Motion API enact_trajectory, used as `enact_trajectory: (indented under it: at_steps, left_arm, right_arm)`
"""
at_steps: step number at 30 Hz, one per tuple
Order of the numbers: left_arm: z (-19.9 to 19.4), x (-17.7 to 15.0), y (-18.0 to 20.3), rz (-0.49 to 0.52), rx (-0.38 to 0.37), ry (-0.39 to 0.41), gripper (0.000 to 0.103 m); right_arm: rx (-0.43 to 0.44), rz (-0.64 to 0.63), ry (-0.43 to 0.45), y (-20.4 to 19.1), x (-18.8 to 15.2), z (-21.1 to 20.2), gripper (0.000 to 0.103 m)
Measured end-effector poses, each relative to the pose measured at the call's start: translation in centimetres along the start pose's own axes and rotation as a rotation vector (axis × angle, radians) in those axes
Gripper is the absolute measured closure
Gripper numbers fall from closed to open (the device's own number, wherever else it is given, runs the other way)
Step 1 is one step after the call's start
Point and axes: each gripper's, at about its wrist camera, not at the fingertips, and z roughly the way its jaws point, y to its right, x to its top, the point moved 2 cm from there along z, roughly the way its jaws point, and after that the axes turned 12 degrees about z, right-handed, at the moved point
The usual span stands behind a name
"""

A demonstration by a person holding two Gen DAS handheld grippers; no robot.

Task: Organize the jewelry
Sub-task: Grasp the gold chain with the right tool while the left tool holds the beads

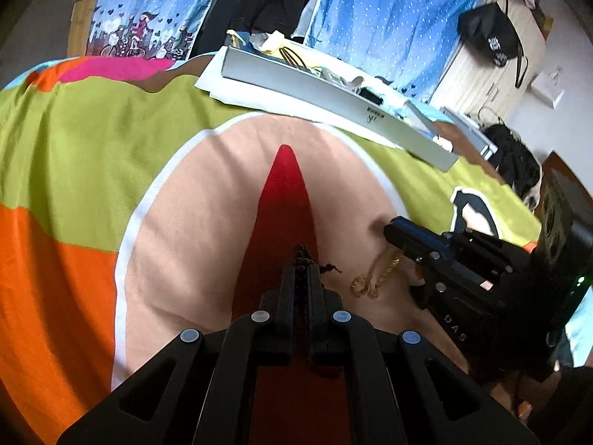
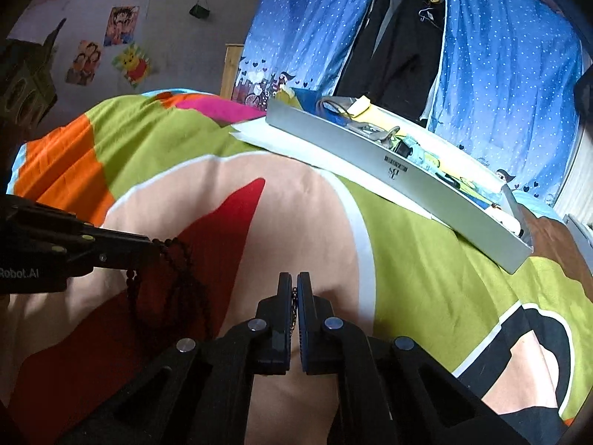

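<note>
**Over the bedspread: one necklace in each gripper**

Over the colourful bedspread (image 1: 74,141), your left gripper (image 1: 301,259) has its jaws clenched on a dark beaded necklace (image 2: 174,274). From the right wrist view the beads hang from those jaws in a long loop that drapes down over the red patch of the print; whether the lowest beads touch the cloth is hard to say from here.

Your right gripper (image 2: 295,282) has its jaws pressed together on a gold chain (image 1: 374,278). A short run of links shows in the narrow slit between them. From the left wrist view the chain trails down from that gripper and ends in a small curled heap on the peach area of the bedspread, just beside the left gripper's tips.

Both grippers sit near each other, the right one angled in from the side.

Farther back on the bed lies a long grey tray (image 2: 407,178) resting on white paper, filled with mixed small items. Blue dotted curtains (image 2: 500,55) hang behind it.
</note>
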Motion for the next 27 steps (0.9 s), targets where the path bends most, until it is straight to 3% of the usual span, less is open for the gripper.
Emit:
enact_trajectory:
  at_steps: [6,11,12,17,19,27]
  left_arm:
    - [0.1,0.2,-0.2,-0.019,0.034,-0.021,0.1]
    - [1.6,-0.8,-0.5,-0.009,0.062,-0.091,0.1]
    - [2.0,-1.0,-0.5,-0.008,0.064,-0.109,0.1]
    - [3.9,-2.1,-1.1,-0.025,0.073,-0.195,0.1]
    - [4.0,-2.1,-1.1,-0.028,0.069,-0.197,0.1]
    - [4.3,-2.1,-0.8,-0.014,0.066,-0.209,0.1]
  right_arm:
    - [0.045,0.038,-0.073,0.6,-0.6,0.3,0.099]
    - [0.07,0.102,-0.245,1.5,-2.3,2.4,0.098]
    - [0.062,0.112,-0.273,1.7,-2.7,2.8,0.097]
    - [0.113,0.16,-0.331,2.0,-3.2,3.2,0.065]
    - [0.129,0.158,-0.347,1.7,-3.3,3.1,0.059]
    - [0.141,0.117,-0.453,1.4,-4.6,3.0,0.058]
